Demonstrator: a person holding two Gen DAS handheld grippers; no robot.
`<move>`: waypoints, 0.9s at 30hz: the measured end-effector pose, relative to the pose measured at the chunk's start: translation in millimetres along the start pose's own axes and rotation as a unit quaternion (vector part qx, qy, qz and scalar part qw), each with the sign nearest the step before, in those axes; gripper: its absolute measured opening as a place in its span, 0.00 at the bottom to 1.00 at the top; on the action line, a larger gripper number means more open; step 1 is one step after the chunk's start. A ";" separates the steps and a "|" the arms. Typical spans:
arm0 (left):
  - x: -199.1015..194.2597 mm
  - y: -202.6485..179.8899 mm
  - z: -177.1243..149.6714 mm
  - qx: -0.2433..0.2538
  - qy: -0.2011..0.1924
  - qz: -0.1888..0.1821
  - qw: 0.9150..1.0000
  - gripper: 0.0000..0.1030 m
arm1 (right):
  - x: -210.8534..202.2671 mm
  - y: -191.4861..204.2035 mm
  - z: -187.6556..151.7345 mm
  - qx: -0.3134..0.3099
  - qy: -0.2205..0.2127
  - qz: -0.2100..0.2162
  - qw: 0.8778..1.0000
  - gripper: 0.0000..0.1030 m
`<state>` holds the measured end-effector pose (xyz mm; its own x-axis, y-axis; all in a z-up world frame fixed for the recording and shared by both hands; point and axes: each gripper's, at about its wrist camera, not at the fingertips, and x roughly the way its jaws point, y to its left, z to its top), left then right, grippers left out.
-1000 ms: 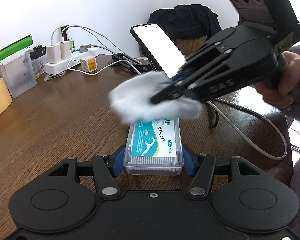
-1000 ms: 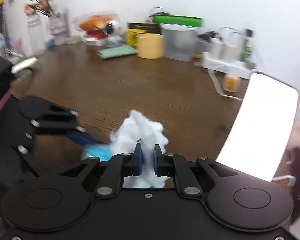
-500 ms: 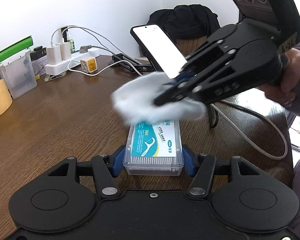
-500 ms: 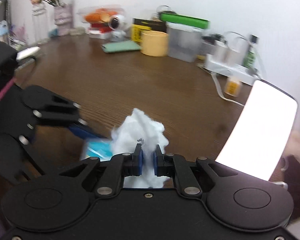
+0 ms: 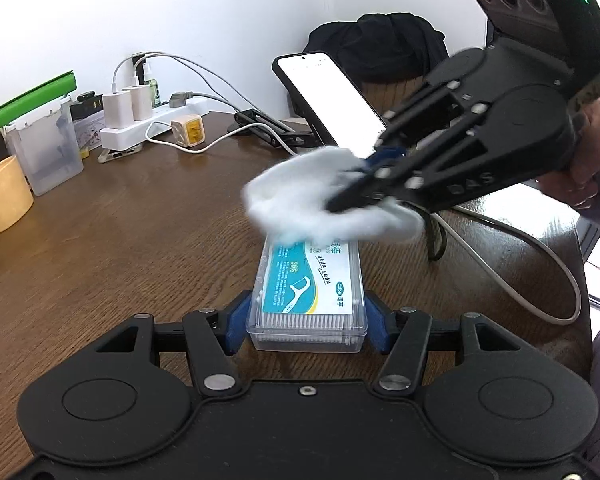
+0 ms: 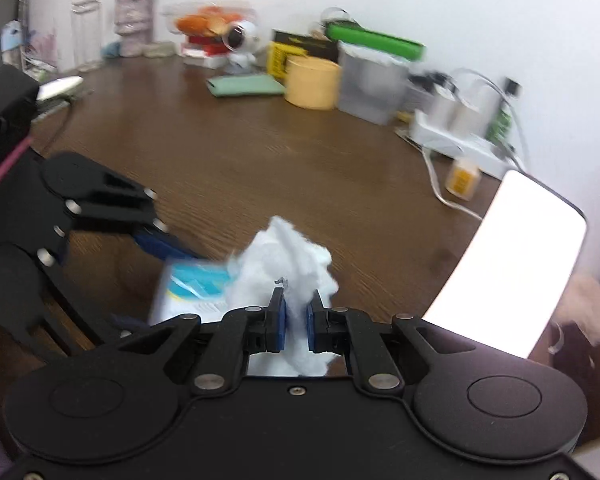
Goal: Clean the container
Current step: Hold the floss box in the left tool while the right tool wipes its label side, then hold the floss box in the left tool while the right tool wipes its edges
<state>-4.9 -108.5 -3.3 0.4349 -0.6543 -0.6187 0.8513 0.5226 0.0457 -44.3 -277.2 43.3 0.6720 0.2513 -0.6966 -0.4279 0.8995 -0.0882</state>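
A clear plastic floss-pick container [image 5: 309,296] with a teal and white label lies flat on the brown table, and my left gripper [image 5: 306,320] is shut on its two long sides. A crumpled white tissue wad [image 5: 324,200] rests on the container's far end, covering that part of the lid. My right gripper [image 5: 340,200] comes in from the right, shut on the wad. In the right wrist view the tissue wad [image 6: 288,264] bulges between the right gripper's [image 6: 296,312] blue pads, with the blurred container [image 6: 192,288] and the left gripper [image 6: 148,240] to the left.
A lit phone [image 5: 332,100] leans on a stand just behind the container, with a grey cable [image 5: 540,264] looping to the right. A power strip with chargers [image 5: 140,120], a clear box [image 5: 44,148] and a yellow cup [image 5: 4,196] stand at the back left.
The right gripper has carried the tissue wad slightly to the right across the container's far end and rolled a little. The left gripper and the container have stayed put.
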 end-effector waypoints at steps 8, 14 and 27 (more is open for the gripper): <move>-1.4 -1.4 -0.8 -0.004 0.000 0.020 1.000 0.55 | 3.9 28.7 9.2 -0.013 -0.021 0.084 0.996 0.08; -2.7 -0.3 -0.5 -0.007 -0.004 0.031 0.999 0.55 | 4.5 -2.2 7.0 0.003 -0.004 -0.010 1.000 0.08; -1.6 -7.4 0.0 0.012 -0.001 0.054 0.998 0.55 | 10.4 4.0 14.1 -0.020 -0.008 -0.041 0.999 0.08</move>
<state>-11.9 -111.3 -2.6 0.5246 -0.5961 -0.6078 0.8063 0.5771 0.1300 -30.5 -266.0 45.8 0.7147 0.1841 -0.6747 -0.3948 0.9025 -0.1720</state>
